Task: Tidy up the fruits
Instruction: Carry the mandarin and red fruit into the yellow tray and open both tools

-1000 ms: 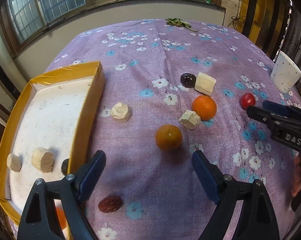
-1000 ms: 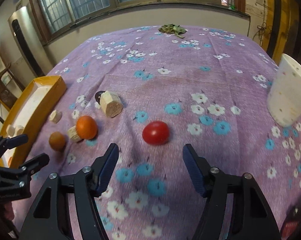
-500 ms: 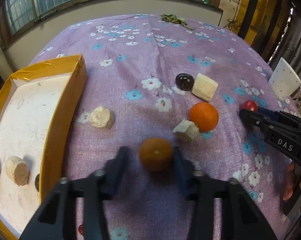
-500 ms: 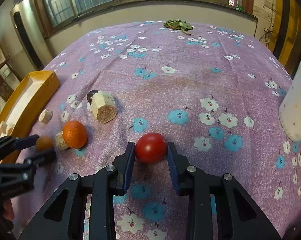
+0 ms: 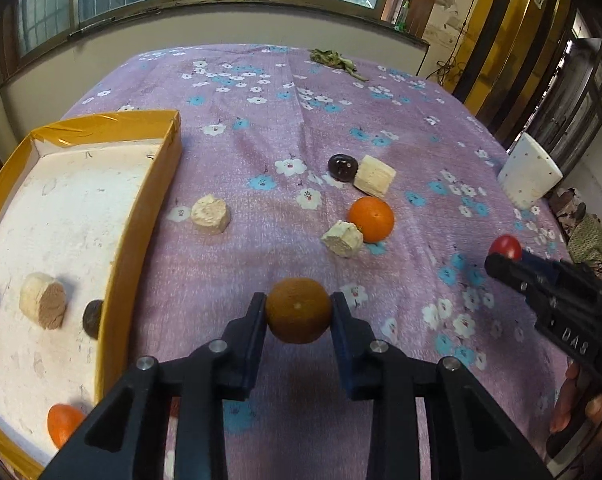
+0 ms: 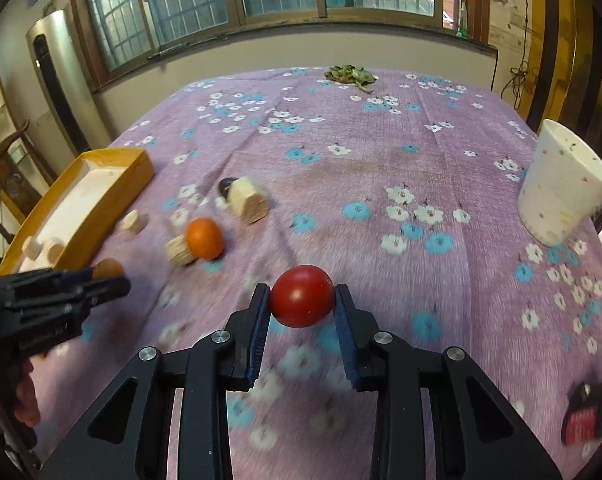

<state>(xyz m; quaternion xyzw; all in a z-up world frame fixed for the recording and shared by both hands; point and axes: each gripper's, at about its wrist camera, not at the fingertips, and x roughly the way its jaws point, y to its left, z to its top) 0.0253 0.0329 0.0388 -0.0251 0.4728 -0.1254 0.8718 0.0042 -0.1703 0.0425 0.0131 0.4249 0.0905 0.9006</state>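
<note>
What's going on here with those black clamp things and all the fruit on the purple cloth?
A person is sorting fruit with a hand-held gripper in each hand. The left gripper is shut on a dull orange fruit, next to the yellow-rimmed tray. The right gripper is shut on a red tomato. A brighter orange, a dark fruit and some pale chunks lie loose on the flowered cloth. The tray already holds several pieces.

My left gripper (image 5: pixel 299 310) points steeply down, its 2 pads pressed on a dull orange (image 5: pixel 299 310). My right gripper (image 6: pixel 303 298) tilts down likewise, its 2 pads clamped on a tomato (image 6: pixel 303 296). Fingers (image 5: pixel 567 404) wrap the right handle.
</note>
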